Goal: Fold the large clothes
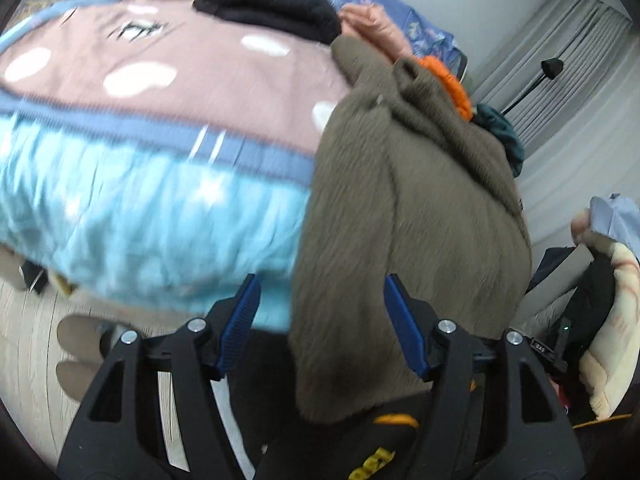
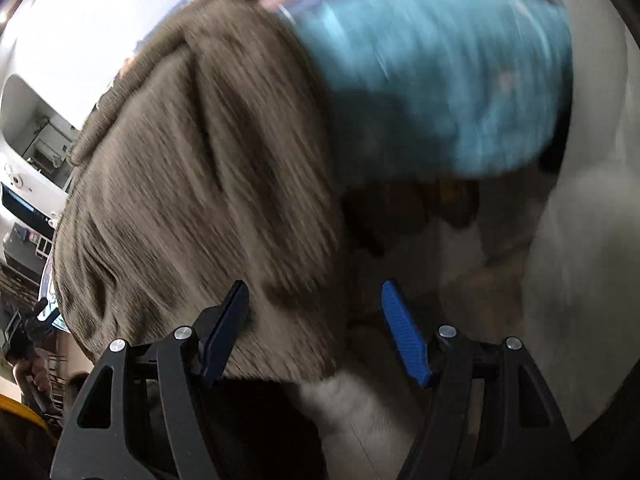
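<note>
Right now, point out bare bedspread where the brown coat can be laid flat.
Free: the pink bedspread, between the blue border band, the black garment and the brown coat. Crowded: the far right corner, with pink, orange and teal clothes.

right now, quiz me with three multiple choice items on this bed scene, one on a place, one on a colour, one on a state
1. Where does the brown fuzzy garment lie?
A. draped over the bed's edge
B. flat on the floor
C. on a hanger

2. What colour is the folded item on the pink blanket?
A. white
B. black
C. yellow

3. How do the left gripper and right gripper stand?
A. both shut on cloth
B. one open, one shut
C. both open

Answers:
1 A, it hangs from the bed top down its side.
2 B, it is a dark black bundle.
3 C, each view shows blue pads spread apart, clamping nothing.
</note>
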Demonstrator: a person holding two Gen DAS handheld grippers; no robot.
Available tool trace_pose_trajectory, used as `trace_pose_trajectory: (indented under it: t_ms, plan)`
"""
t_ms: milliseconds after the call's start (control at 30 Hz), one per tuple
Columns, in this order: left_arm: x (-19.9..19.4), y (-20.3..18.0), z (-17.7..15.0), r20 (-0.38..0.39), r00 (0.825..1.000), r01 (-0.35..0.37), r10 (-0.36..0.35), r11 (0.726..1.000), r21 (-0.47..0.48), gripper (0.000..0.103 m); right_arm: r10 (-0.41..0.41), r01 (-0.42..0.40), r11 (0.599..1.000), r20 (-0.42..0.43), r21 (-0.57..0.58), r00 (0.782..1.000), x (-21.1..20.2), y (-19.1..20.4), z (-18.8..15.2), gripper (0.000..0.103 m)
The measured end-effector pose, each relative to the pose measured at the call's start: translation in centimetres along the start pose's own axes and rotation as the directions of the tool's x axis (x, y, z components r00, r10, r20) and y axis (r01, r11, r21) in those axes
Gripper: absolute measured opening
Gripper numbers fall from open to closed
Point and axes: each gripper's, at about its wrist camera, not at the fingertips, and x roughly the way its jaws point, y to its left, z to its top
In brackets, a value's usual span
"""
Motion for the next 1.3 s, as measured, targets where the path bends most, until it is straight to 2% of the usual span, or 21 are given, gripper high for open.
trace_pose_trajectory:
  t_ms: [133, 233, 333, 533, 633, 700, 767, 833, 933, 1067, 1233, 1300]
  plan:
    - [0.8, 1.1, -1.5, -0.033, 0.999, 0.029, -0.031, 0.999, -0.044, 0.068, 0.163, -0.161, 0.984, -0.021, 0.081, 0.986, 1.9, -1.1, -0.7, 0.070]
    - [1.8, 1.8, -2.5, -0.058, 0.995, 0.074, -0.079, 0.993, -0.091, 0.069, 0.226, -0.221, 0.969, -0.033, 0.113, 0.973, 2.8, -1.2, -0.5, 0.070]
    - [2.9, 2.8, -3.4, -0.070, 0.981, 0.167, -0.181, 0.971, -0.170, 0.069, 0.248, -0.242, 0.961, -0.029, 0.132, 0.968, 3.3, -1.4, -0.2, 0.070]
    - [5.6, 3.4, -5.2, -0.112, 0.961, 0.223, -0.255, 0.945, -0.239, 0.071, 0.240, -0.234, 0.963, -0.032, 0.133, 0.970, 4.3, -1.8, 0.5, 0.070]
    - [6.5, 2.9, -6.1, -0.130, 0.955, 0.232, -0.268, 0.943, -0.240, 0.069, 0.237, -0.232, 0.964, -0.020, 0.133, 0.971, 4.7, -1.6, 0.7, 0.070]
    - [6.5, 2.3, -6.4, -0.117, 0.955, 0.241, -0.272, 0.944, -0.225, 0.054, 0.221, -0.219, 0.968, -0.008, 0.120, 0.975, 4.4, -1.6, 1.1, 0.062]
    - [6.6, 1.8, -6.4, -0.106, 0.955, 0.248, -0.277, 0.943, -0.223, 0.029, 0.215, -0.215, 0.971, 0.008, 0.108, 0.977, 3.9, -1.2, 0.9, 0.030]
    - [6.3, 1.5, -6.4, -0.097, 0.956, 0.253, -0.277, 0.945, -0.209, 0.022, 0.217, -0.219, 0.970, 0.023, 0.106, 0.976, 3.2, -0.8, 0.9, 0.014]
    - [5.5, 0.8, -6.0, -0.091, 0.956, 0.261, -0.279, 0.950, -0.172, 0.018, 0.222, -0.224, 0.970, 0.033, 0.099, 0.974, 2.4, -0.3, 1.0, 0.011]
    - [3.5, -0.9, -5.3, -0.070, 0.945, 0.308, -0.318, 0.944, -0.119, 0.017, 0.276, -0.279, 0.957, 0.040, 0.075, 0.960, -0.2, 0.7, 0.8, 0.010]
    - [1.3, -4.0, -3.8, -0.040, 0.923, 0.381, -0.382, 0.924, -0.037, 0.015, 0.389, -0.395, 0.918, 0.112, 0.029, 0.914, -4.4, 2.9, 1.8, 0.010]
    - [0.6, -5.6, -3.0, -0.025, 0.905, 0.425, -0.425, 0.905, -0.002, 0.013, 0.444, -0.449, 0.894, 0.145, 0.001, 0.884, -6.0, 4.3, 2.5, 0.010]
